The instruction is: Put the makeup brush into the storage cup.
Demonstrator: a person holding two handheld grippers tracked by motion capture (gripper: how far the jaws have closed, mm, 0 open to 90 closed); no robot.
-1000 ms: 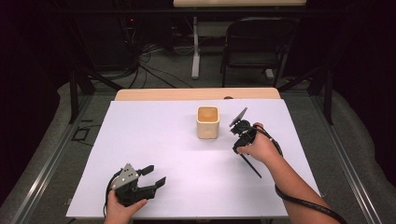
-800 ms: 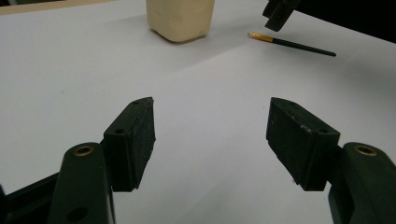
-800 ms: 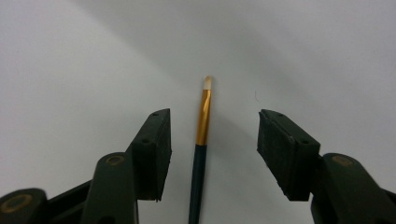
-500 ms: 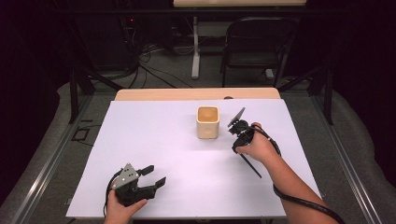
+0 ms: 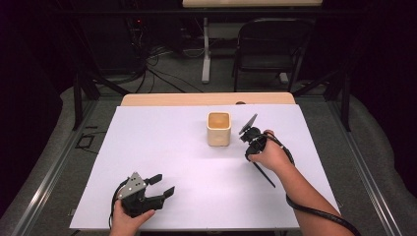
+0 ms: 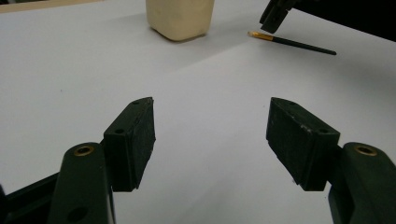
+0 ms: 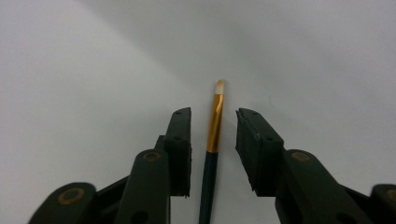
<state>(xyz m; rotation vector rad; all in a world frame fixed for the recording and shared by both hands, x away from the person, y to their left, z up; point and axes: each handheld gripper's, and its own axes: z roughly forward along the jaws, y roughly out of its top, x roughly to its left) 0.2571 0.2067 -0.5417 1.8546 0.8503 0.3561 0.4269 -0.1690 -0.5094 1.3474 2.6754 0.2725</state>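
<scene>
Your right gripper (image 7: pixel 214 140) is straddling the paintbrush (image 7: pixel 214 135): the jaws have just been closing, and the brush is lying between them with a sliver of white surface showing on either side, so the pads are not pressing on it yet. In the right gripper view the gold ferrule is running up the middle of the gap and the pale bristle tip is poking out just past the jaw ends, while the dark handle is running back down between the jaws toward your hand.

In the high view you are holding that gripper (image 5: pixel 248 141) tipped down toward the desk (image 5: pixel 162 147), right of centre and nearer the far edge than the near one. The brush handle (image 5: pixel 263 174) is trailing out from under your right hand toward the near right corner. The square wooden cup (image 5: pixel 219 129) is standing upright just beside that gripper, on its left, apart from it.

Your left gripper (image 6: pixel 210 140) is sitting with its jaws spread wide and only bare desk between them. In the high view you are resting it (image 5: pixel 160 186) close to the near edge, toward the near left corner, well apart from the cup and the brush.
</scene>
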